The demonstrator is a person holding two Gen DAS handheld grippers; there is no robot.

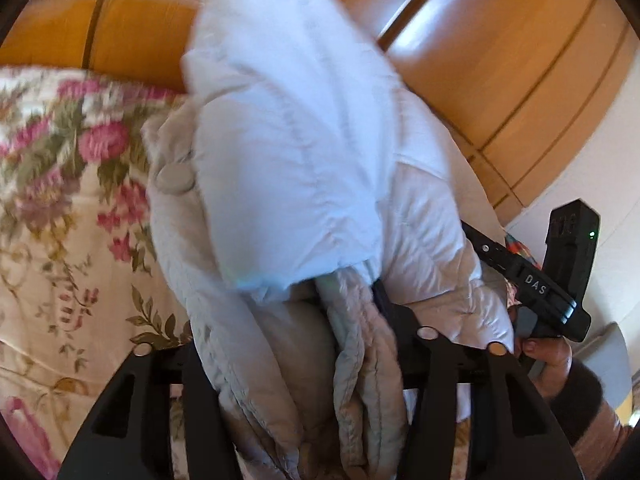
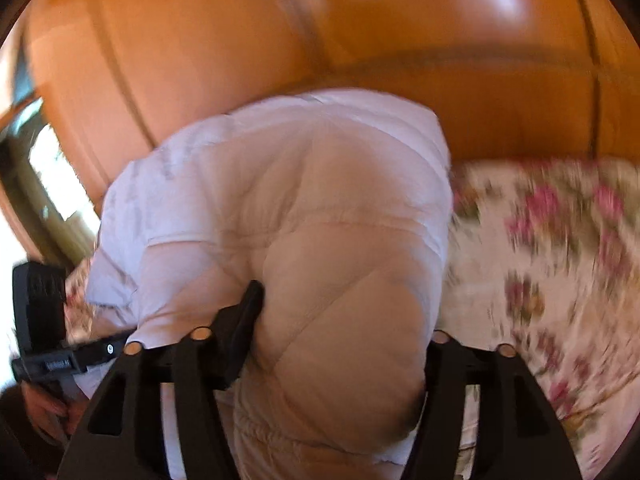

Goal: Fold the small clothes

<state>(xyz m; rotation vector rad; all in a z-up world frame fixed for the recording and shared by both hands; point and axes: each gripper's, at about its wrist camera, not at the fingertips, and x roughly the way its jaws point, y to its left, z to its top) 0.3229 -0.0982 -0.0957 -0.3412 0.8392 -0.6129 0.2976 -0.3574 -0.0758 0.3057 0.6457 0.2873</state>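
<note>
A pale, quilted padded jacket (image 1: 288, 140) is bunched up and raised above the bed. In the left wrist view it fills the gap of my left gripper (image 1: 288, 320), whose fingers are shut on its folds, with the tips mostly buried in cloth. In the right wrist view the jacket (image 2: 320, 200) bulges between the fingers of my right gripper (image 2: 340, 312). The left finger (image 2: 250, 304) presses into the padding and the other is hidden behind it. The right gripper's black body (image 1: 536, 284) shows beside the jacket, held by a hand (image 1: 548, 356).
A floral bedspread (image 1: 60, 200) lies below and to the side, also visible from the right wrist as the bedspread (image 2: 560, 260). Glossy wooden wardrobe doors (image 2: 240, 40) stand close behind the bed. The left gripper's body (image 2: 40, 320) shows at the left edge.
</note>
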